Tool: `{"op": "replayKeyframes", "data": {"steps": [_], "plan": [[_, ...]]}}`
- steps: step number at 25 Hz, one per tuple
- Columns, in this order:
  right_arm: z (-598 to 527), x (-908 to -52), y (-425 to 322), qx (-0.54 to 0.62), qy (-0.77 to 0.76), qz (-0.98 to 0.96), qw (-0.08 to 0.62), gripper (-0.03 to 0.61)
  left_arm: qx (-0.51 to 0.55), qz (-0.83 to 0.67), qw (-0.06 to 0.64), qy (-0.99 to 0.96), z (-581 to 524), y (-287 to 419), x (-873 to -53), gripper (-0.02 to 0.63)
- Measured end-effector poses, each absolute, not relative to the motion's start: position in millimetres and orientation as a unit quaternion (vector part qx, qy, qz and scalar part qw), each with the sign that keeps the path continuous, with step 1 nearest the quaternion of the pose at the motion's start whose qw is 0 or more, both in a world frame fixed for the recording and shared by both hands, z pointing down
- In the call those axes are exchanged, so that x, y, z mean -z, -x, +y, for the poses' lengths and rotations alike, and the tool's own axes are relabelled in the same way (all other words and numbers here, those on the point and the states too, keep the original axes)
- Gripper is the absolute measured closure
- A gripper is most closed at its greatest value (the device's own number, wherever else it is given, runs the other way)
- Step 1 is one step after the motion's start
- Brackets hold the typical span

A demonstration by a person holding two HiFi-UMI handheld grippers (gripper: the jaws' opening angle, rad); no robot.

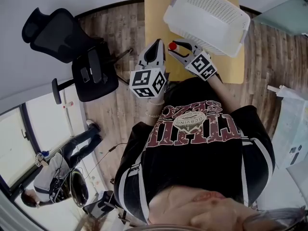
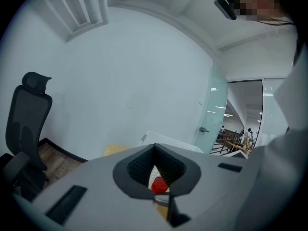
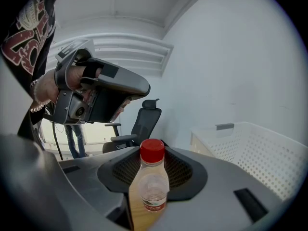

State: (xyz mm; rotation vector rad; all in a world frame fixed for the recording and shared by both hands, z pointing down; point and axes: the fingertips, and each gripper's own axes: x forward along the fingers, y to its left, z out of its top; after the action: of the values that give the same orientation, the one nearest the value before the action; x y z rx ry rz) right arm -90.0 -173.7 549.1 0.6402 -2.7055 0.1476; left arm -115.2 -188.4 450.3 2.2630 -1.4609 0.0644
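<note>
At the upper centre of the head view, the right gripper (image 1: 179, 49) is clenched on a small clear plastic bottle with a red cap (image 3: 149, 184). It holds the bottle upright, apparently clear of the tan wooden table (image 1: 155, 13) beneath it. So the bottle is gripped and up, but it is outside the white perforated plastic basket (image 1: 207, 17), which sits on the table just to its upper right. Just left of the bottle, the left gripper (image 1: 155, 53) has its jaws pressed together on nothing. Its own view shows only the red cap through the hollow between its pads, beyond the tips. A black office chair (image 1: 72, 47) stands on the wood-plank floor (image 1: 115, 28) at upper left.
</note>
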Motion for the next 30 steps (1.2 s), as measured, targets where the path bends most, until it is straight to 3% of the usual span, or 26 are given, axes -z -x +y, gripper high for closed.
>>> {"op": "replayKeyframes", "data": {"steps": [30], "plan": [[-162.0, -500.0, 57.8, -0.068, -0.261, -0.955, 0.119, 0.420, -0.026, -0.516, 0.214, -0.829, -178.4, 85.3, -443.4, 0.566]]}}
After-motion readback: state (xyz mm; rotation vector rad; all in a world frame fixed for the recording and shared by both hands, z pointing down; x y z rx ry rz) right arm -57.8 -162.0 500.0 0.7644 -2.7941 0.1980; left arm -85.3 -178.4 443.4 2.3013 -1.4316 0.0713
